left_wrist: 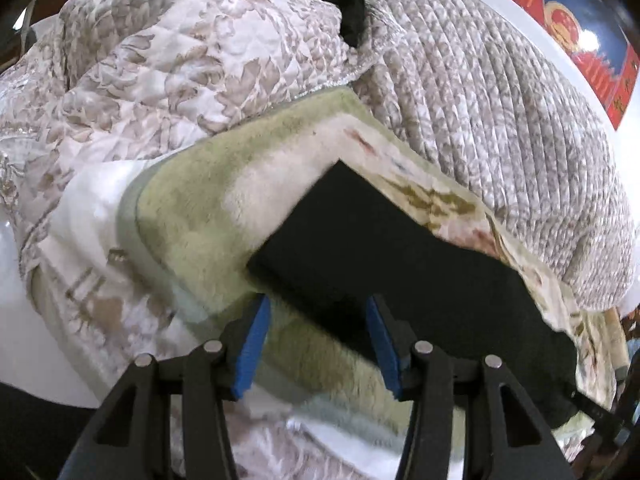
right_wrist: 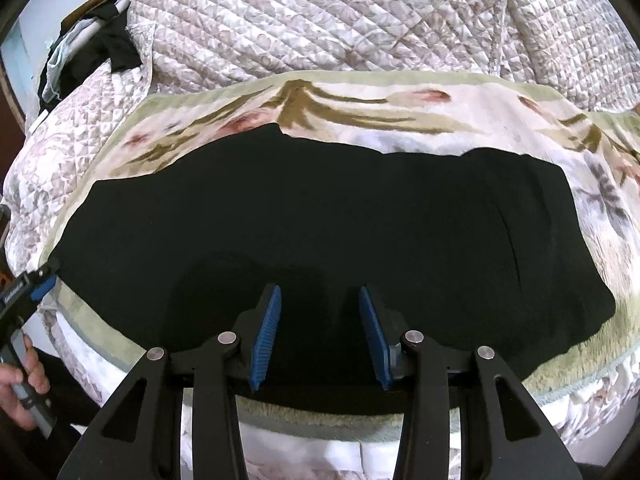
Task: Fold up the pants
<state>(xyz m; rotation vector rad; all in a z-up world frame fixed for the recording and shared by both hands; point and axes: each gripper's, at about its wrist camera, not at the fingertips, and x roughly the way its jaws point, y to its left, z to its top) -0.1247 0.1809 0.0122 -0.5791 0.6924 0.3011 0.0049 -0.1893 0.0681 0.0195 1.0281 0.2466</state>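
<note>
Your pants [right_wrist: 320,216] lie flat on the blanket [right_wrist: 360,112] on the bed. Both grippers, left [left_wrist: 316,344] and right [right_wrist: 318,336], are spread at the near edge, holding nothing. Next, I think, pinch an end and fold across.

- Left gripper [left_wrist: 316,312]: black angular arms, round silver pins, ribbed blue pads [left_wrist: 254,344].
- Right gripper [right_wrist: 319,300]: same build.
- Bare-skinned hand [right_wrist: 18,380].
</note>
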